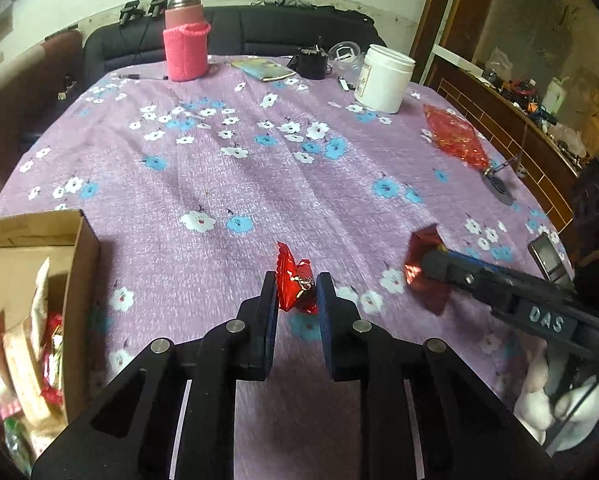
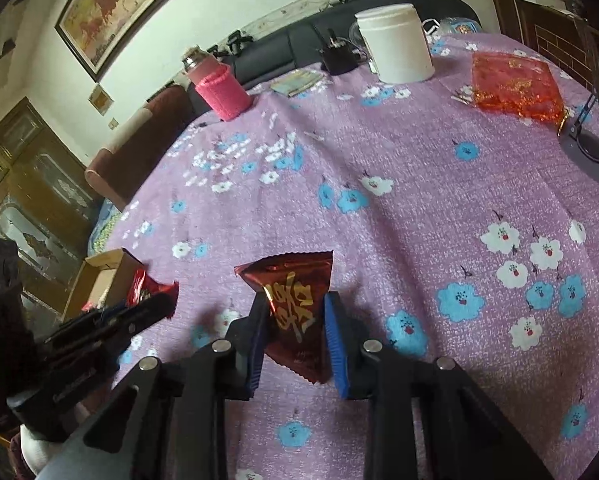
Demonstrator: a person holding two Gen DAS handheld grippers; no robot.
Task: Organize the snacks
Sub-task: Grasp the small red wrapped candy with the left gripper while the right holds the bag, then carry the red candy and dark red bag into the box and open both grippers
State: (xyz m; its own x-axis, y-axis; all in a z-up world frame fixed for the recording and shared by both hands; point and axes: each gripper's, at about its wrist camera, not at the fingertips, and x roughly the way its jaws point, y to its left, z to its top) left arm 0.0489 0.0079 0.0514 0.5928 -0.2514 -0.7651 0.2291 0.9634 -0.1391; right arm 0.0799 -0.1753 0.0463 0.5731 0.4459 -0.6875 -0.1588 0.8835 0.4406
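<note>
Left gripper (image 1: 297,292) clamps red candy (image 1: 295,284) — box (image 1: 79,264) contents show only here.

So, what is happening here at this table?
A person is sorting snacks with two handheld grippers. The left gripper is shut on a small red candy. The right gripper has a dark red packet between its fingers, and they seem to grip it. A cardboard box with snacks already inside stands at the table's left edge.
</note>
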